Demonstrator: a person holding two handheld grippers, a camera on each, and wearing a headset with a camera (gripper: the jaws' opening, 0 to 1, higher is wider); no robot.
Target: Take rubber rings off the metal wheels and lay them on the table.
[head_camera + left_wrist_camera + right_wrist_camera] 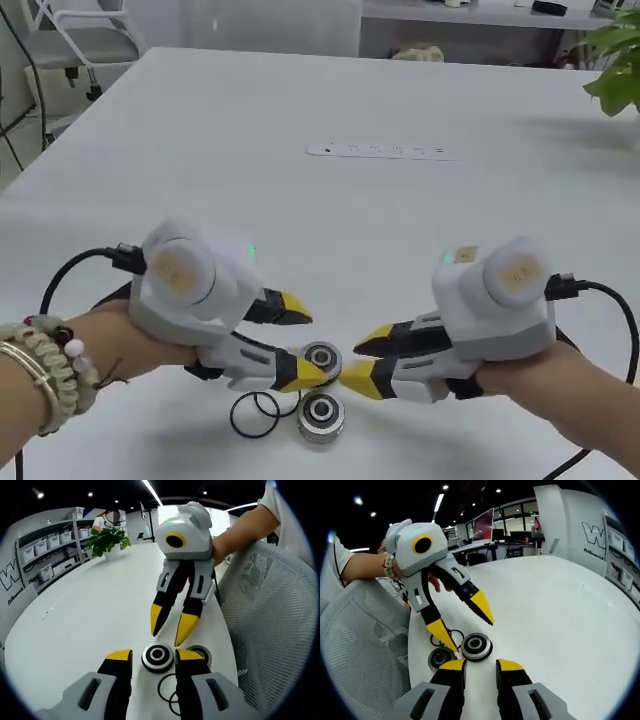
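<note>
— Which step is in hand?
— A wheel (322, 357) is framed between the wide left tongs (312, 342) and the narrower right tongs (352, 361), with nothing held. Two rings (255, 413) are laid beside the left tongs.
— Next?
— Any rubber left must be pinched off.

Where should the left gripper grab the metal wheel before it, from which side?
Probably pinch the metal wheel across its outer rim, sliding the left gripper in low along the table. It lies flat, hub up, and the open jaws sit either side.
</note>
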